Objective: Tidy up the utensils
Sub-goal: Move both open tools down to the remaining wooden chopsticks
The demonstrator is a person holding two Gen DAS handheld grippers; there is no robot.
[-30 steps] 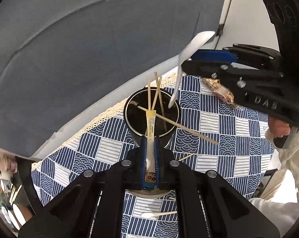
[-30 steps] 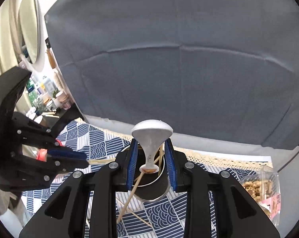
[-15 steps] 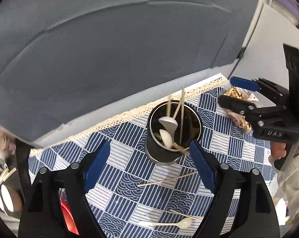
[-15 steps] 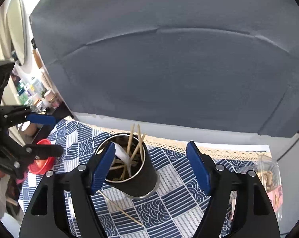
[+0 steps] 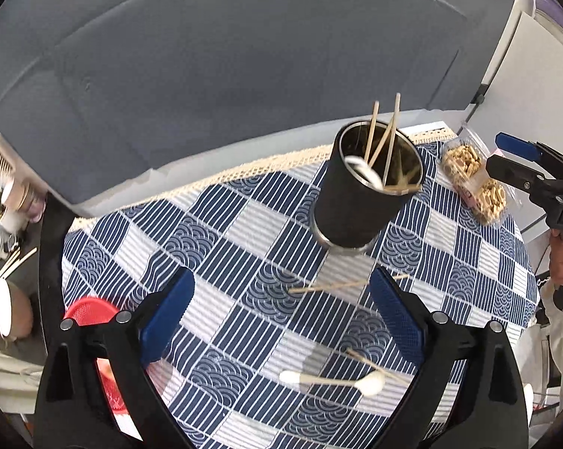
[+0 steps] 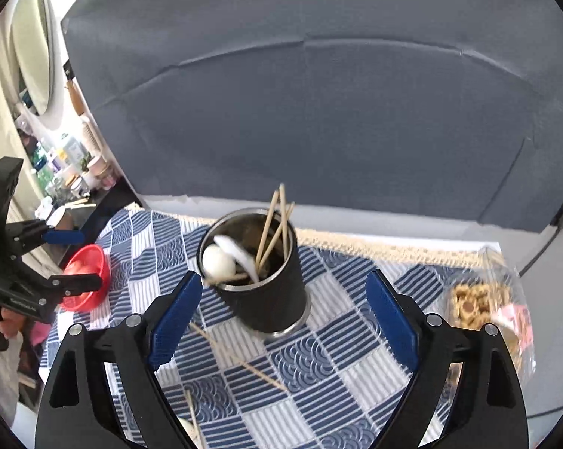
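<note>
Left gripper (image 5: 281, 314), jaws just opened wide and empty, hangs nearest the white spoon (image 5: 334, 381) lying crosswise on the tabletop (image 5: 221, 232) between its fingers, while the right gripper (image 6: 281, 310), likewise opened and empty, faces the cup (image 6: 262, 280).

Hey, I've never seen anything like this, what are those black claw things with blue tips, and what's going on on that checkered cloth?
They are hand-held grabbers, one per hand, each with its own camera looking along its jaws. One picture is from the left gripper, the other from the right gripper. Both have just been opening and hold nothing. On the blue patterned tablecloth stands a black utensil cup holding chopsticks and white spoons. A loose chopstick and a white spoon still lie on the cloth, beside a red bowl and packaged snacks.
</note>
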